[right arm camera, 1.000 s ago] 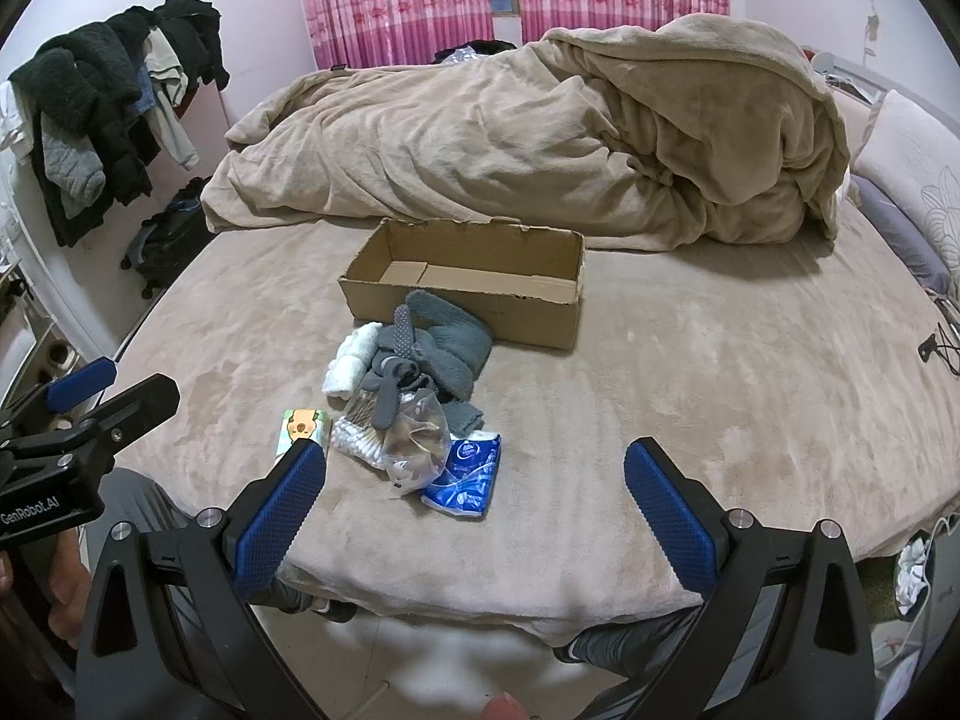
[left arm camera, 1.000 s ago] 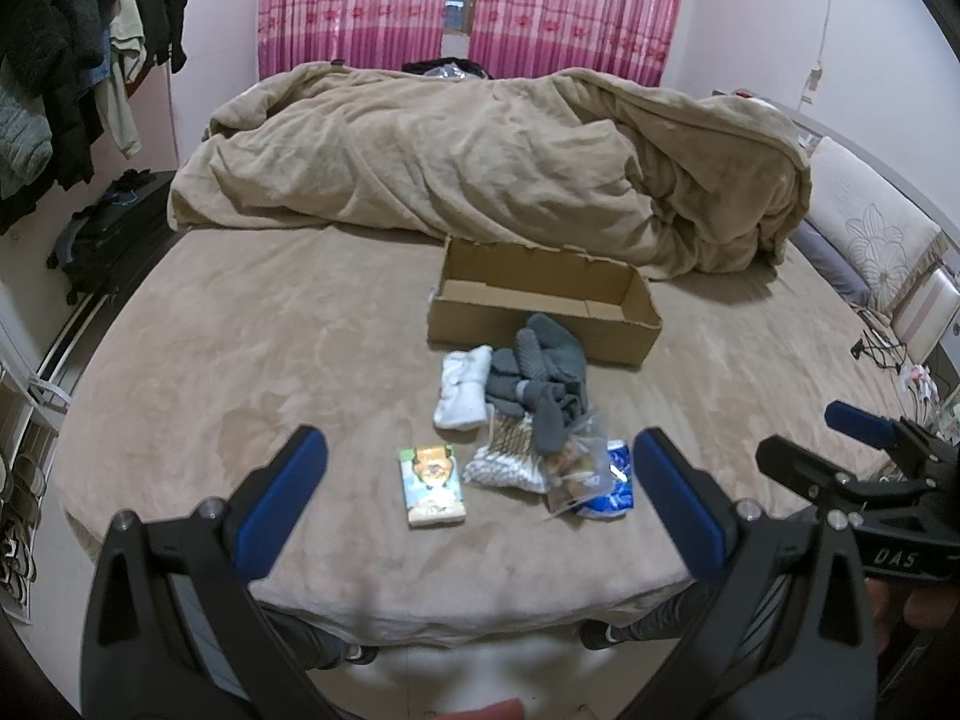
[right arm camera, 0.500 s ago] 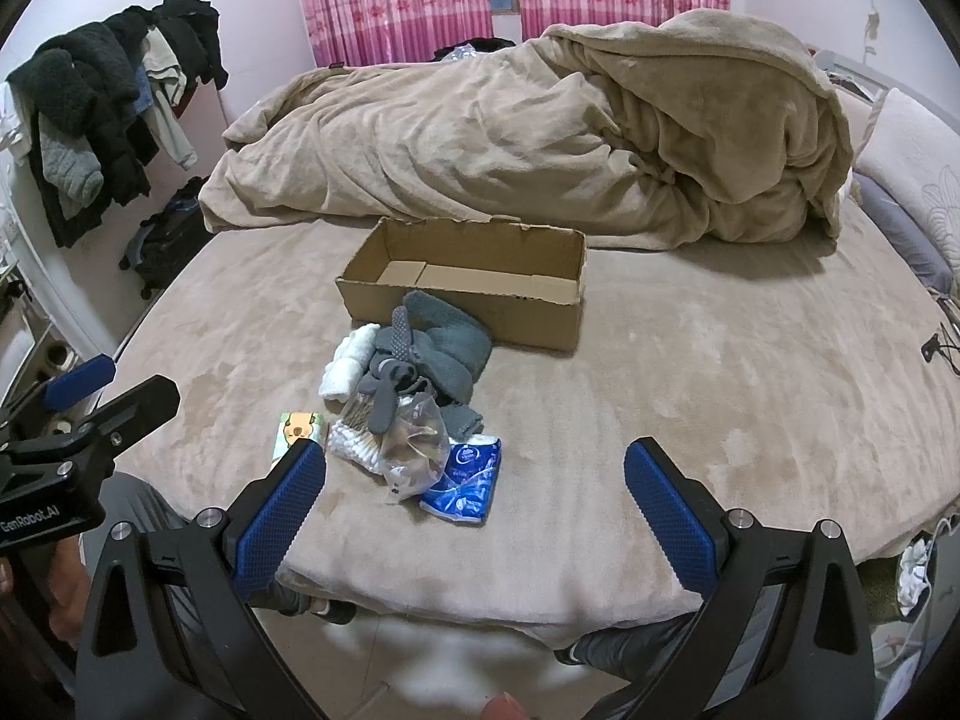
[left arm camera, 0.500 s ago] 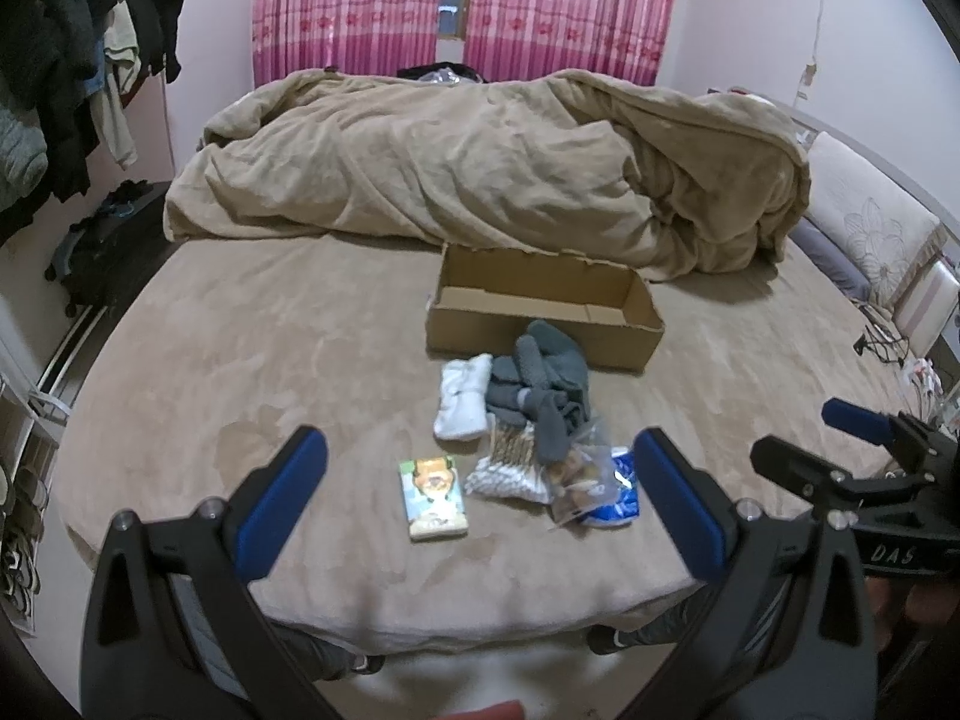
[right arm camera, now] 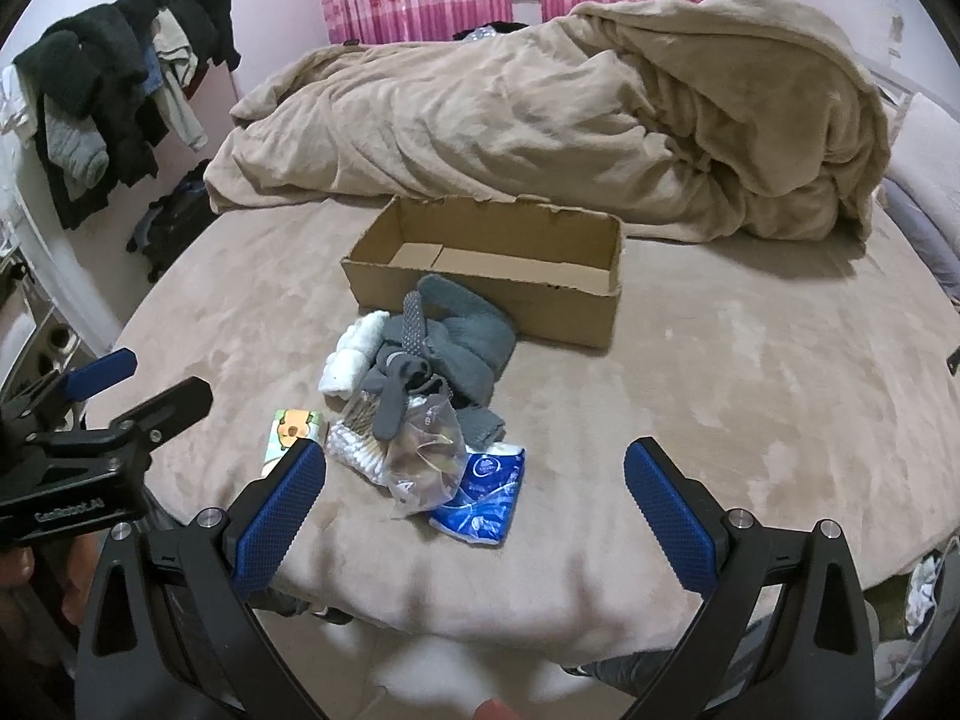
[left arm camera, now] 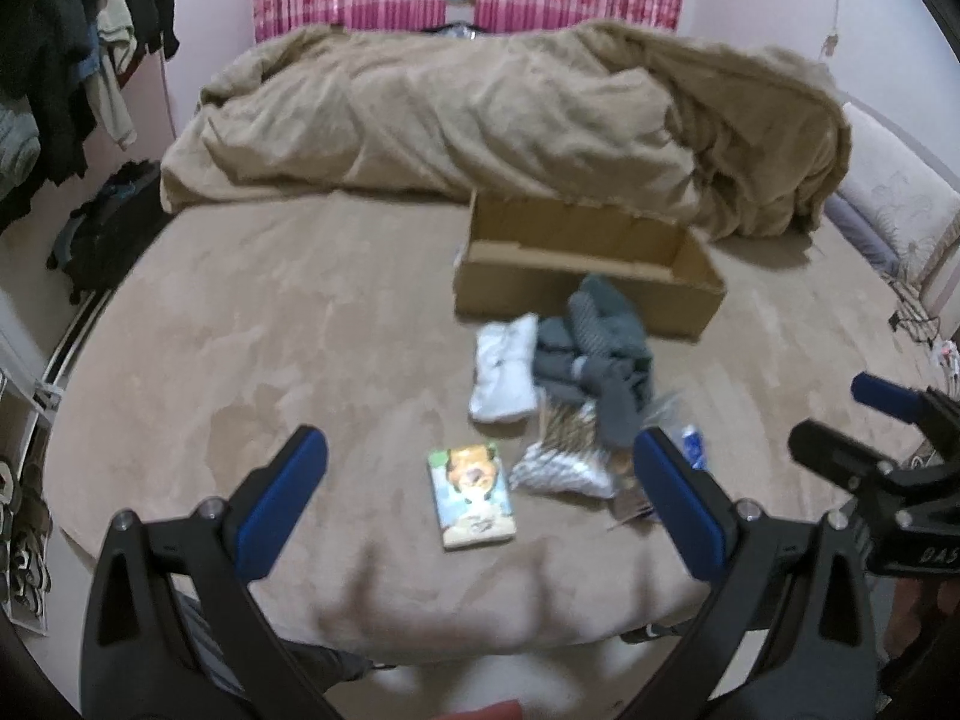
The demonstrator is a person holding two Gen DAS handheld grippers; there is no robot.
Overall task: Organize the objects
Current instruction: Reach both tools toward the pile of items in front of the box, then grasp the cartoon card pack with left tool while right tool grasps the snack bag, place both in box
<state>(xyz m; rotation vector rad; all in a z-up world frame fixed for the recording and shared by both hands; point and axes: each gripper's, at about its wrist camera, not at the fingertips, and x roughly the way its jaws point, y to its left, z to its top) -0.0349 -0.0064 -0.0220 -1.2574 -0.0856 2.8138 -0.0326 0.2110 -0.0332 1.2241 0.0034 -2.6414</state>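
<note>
An open cardboard box (left arm camera: 585, 279) (right arm camera: 498, 276) lies on the bed. In front of it sits a pile: grey socks (left arm camera: 600, 354) (right arm camera: 444, 354), a white rolled cloth (left arm camera: 504, 372) (right arm camera: 351, 357), a cotton swab pack (left arm camera: 564, 456) (right arm camera: 360, 432), a clear bag (right arm camera: 423, 456), a blue tissue pack (right arm camera: 480, 495) and a small picture packet (left arm camera: 471, 495) (right arm camera: 291, 435). My left gripper (left arm camera: 477, 498) is open over the bed's near edge, around the packet in view. My right gripper (right arm camera: 474, 513) is open, just short of the blue tissue pack.
A rumpled tan duvet (left arm camera: 510, 114) (right arm camera: 570, 114) covers the far half of the bed. Clothes hang on a rack at left (left arm camera: 78, 54) (right arm camera: 114, 90). A black bag (left arm camera: 102, 234) sits on the floor at left. A pillow (left arm camera: 894, 210) lies at right.
Both grippers have moved forward toward the pile, the left one faster and a bit left; its view is blurred. Both stay open.
</note>
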